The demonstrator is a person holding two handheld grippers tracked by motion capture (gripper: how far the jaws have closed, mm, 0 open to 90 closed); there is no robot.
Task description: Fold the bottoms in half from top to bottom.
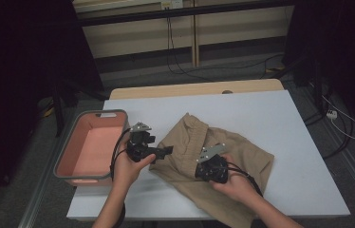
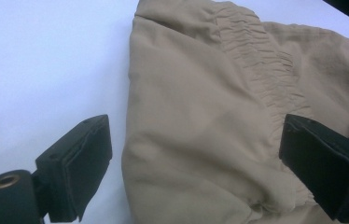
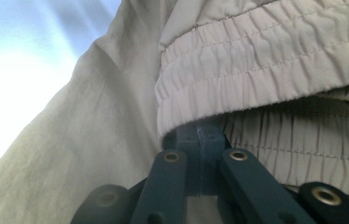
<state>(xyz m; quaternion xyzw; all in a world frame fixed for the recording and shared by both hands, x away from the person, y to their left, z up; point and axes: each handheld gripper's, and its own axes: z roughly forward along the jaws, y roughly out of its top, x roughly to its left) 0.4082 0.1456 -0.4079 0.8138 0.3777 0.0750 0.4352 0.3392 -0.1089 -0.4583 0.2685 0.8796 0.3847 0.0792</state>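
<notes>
Stage: early, khaki shorts [image 1: 213, 156] half-folded, outside pink bin [image 1: 66, 156] | left gripper [image 2: 196, 158]: jaws apart | right gripper [image 3: 200, 140]: pinching waistband [image 3: 266, 79]

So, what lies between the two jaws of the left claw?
In the left gripper view, the open left claw straddles a fold of the crumpled beige elastic-waist fabric garment, with some white tabletop beside its left jaw.

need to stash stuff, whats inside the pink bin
The pink bin shows only its bare pink floor in the high view; its near inner corner is hidden behind the rim and left gripper.
</notes>
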